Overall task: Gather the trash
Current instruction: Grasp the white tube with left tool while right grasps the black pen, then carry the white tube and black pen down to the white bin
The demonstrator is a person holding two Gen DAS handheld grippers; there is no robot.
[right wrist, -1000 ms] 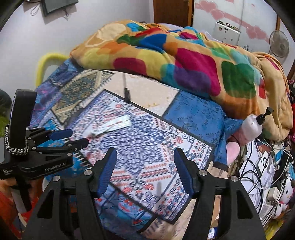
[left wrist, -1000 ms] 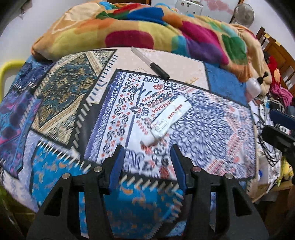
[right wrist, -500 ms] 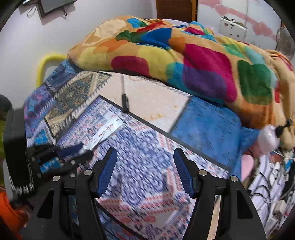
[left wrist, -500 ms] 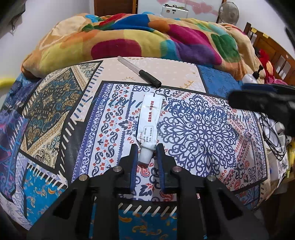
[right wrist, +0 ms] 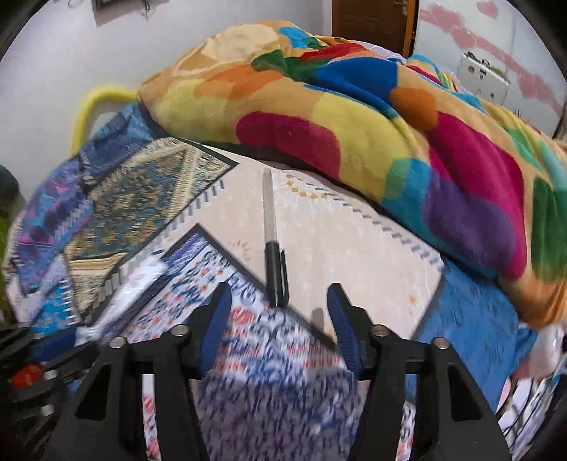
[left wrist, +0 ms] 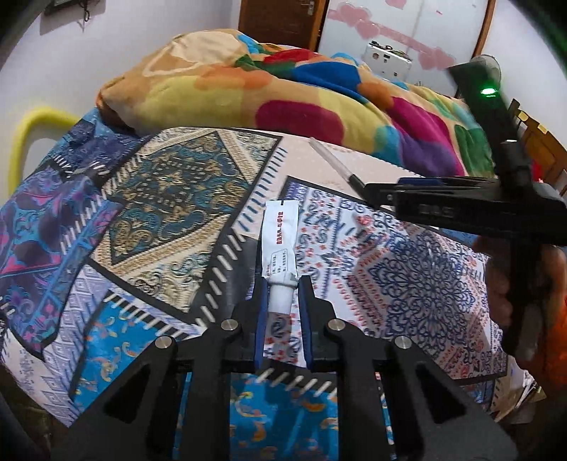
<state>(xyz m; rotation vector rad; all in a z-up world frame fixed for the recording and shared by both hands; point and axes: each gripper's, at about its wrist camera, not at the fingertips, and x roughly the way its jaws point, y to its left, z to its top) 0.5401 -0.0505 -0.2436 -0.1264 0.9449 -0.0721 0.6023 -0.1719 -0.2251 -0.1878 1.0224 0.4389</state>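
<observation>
A white tube-shaped wrapper (left wrist: 278,244) with red print lies on the patterned bedspread (left wrist: 159,198). My left gripper (left wrist: 281,287) is shut on its near end. The wrapper also shows blurred at the left of the right wrist view (right wrist: 120,298). A black-capped pen (right wrist: 271,241) lies on the beige patch of the bedspread. My right gripper (right wrist: 280,294) is open, its fingers on either side of the pen's capped end. In the left wrist view the right gripper (left wrist: 375,193) reaches in from the right, over the pen (left wrist: 333,163).
A bright multicoloured blanket (right wrist: 354,117) is heaped along the back of the bed. A yellow rail (left wrist: 32,120) stands at the left edge. A wooden door (left wrist: 280,21) and a white wall are behind.
My left gripper closed on the wrapper's near end and has kept hold. My right gripper moved forward and left across the bed to the pen.
</observation>
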